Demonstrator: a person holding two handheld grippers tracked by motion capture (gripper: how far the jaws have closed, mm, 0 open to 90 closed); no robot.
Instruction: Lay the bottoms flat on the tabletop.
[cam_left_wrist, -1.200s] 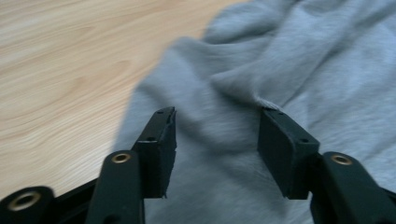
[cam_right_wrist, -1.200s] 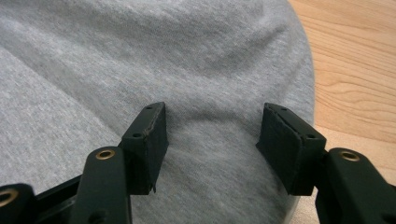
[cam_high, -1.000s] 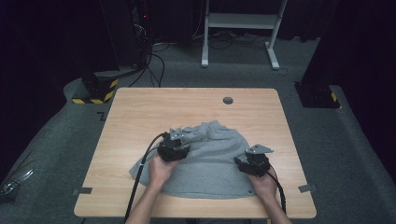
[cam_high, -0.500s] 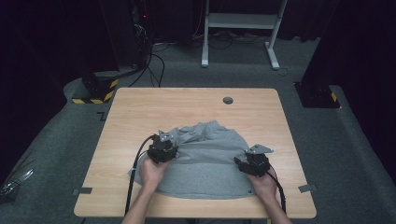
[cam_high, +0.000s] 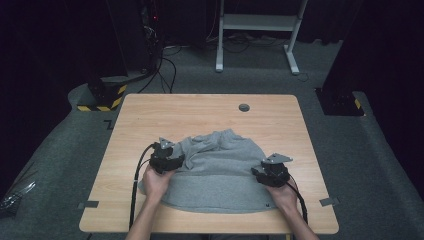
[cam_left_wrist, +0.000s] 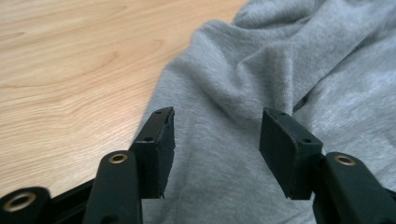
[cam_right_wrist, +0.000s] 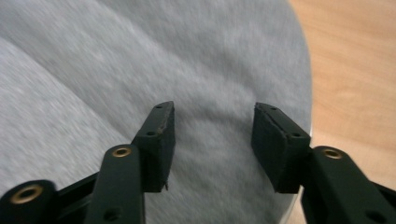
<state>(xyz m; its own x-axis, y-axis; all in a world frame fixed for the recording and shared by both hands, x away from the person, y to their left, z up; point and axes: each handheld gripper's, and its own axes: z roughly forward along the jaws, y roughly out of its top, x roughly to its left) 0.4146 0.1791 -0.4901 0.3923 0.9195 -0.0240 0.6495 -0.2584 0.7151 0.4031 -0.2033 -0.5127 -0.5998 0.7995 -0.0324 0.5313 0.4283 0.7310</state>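
A light wooden table (cam_high: 210, 112) carries the work, and most of its near half is covered by a grey sweatshirt (cam_high: 220, 175) lying roughly flat, its far edge bunched into a few folds toward the middle of the table and its near hem close to the person's edge. A small dark round fitting (cam_high: 244, 107) sits well apart from it near the far edge. The step in hand looks like spreading or folding the garment, with both hands placed at its two sides. The left gripper (cam_high: 167, 159) rests at the sweatshirt's left edge, where cloth meets bare wood; in the left gripper view its jaws stand spread over a soft ridge of fabric and have just been opening, with cloth beneath and between them but nothing pinched, which reads as a release of that edge. The right gripper (cam_high: 270, 172) sits on the sweatshirt's right side near its rounded edge; in the right gripper view its jaws are also apart above smooth fabric and have just been closing, though the pads (cam_right_wrist: 161, 140) do not yet press any cloth together. The next move probably calls for each gripper to dip onto a fold at its own edge and close firmly enough to gather one layer, then lift or draw evenly so the cloth does not skew.
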